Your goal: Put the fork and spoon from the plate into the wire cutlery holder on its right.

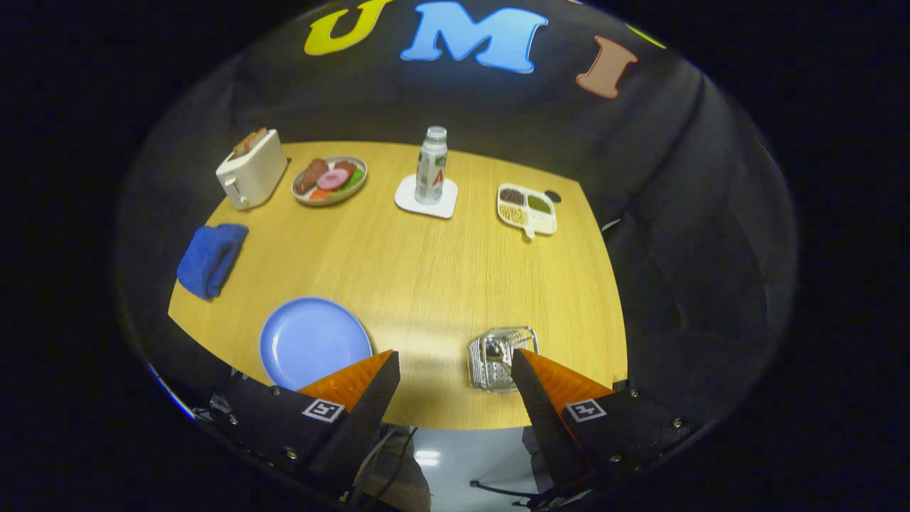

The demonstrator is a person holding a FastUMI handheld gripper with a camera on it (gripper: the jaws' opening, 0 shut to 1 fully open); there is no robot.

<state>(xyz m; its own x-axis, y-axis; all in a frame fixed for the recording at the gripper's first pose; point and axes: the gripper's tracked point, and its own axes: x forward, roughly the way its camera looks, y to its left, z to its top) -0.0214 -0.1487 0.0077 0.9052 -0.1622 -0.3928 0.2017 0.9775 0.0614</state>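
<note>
1. Now, starting at your left: the plate sits just ahead of the left finger, and its blue face looks bare, with no fork or spoon on it that you can make out.
2. Between the plate and the holder lies open table; the gripper hangs over the table's near edge with its fingers spread wide and nothing between them.
3. To the right, the holder stands just beside the right finger tip, and something shiny, seemingly a spoon bowl, rests inside it.
4. Judging by that, the transfer looks done or nearly so; the fork is too small to tell apart from the wire.
5. Check the holder before you move off: tilt the view down onto it and confirm both pieces stand inside.
6. Keep the right finger off the wire rim, since a nudge could likely tip it.
</note>
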